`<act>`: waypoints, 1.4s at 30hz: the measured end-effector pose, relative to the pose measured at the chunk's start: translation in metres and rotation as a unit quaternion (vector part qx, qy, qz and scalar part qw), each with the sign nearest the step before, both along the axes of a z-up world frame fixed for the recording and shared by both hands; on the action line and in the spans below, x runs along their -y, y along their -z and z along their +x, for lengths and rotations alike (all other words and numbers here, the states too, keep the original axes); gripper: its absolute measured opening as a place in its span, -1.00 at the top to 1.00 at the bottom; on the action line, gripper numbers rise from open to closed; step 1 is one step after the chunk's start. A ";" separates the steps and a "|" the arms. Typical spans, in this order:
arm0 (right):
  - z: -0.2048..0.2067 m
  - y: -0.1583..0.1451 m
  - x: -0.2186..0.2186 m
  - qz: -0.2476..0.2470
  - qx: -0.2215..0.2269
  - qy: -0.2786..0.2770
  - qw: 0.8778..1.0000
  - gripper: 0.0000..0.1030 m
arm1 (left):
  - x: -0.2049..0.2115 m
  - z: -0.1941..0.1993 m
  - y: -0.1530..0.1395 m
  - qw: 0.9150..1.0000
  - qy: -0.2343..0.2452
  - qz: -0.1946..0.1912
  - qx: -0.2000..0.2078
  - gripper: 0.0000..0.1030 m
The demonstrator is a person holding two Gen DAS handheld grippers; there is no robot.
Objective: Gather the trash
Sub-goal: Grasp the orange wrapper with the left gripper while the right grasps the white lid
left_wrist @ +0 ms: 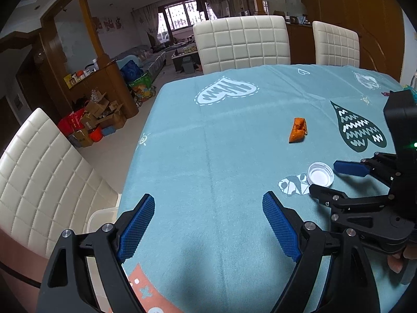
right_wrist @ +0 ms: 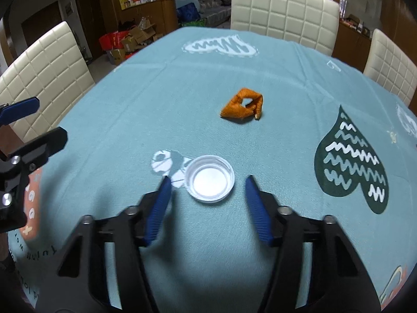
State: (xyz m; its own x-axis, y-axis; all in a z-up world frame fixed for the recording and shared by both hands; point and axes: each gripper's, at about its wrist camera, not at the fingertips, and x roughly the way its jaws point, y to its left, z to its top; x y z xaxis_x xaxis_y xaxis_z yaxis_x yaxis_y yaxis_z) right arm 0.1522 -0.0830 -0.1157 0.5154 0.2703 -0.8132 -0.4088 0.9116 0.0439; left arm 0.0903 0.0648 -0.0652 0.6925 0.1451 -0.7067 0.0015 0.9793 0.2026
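On the teal tablecloth (right_wrist: 146, 99) just ahead of my right claw (right_wrist: 207, 180) lies a white bottle cap (right_wrist: 209, 178), hollow side up and holding nothing. My right fingers (right_wrist: 256, 208) stand either side of it, apart from its rim, not gripping. Farther up the cloth sits a crumpled orange peel (right_wrist: 242, 107), folded with a small gap in it. My left claw (left_wrist: 208, 224) spreads wide over bare cloth. By its left finger a white bin (left_wrist: 100, 217) shows only a rim, its inside hidden
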 end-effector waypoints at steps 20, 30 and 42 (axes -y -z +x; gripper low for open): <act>0.076 -0.018 0.087 -0.007 0.025 0.110 0.994 0.19 | 0.103 0.121 0.029 0.994 0.096 -0.011 -0.047 -0.61; 0.086 -0.017 0.097 0.000 0.022 0.124 0.992 0.19 | 0.104 0.140 0.041 0.991 0.113 -0.029 -0.059 -0.26; 0.059 -0.040 0.063 -0.009 0.047 0.088 0.995 0.18 | 0.092 0.108 0.020 0.990 0.131 -0.031 -0.048 0.63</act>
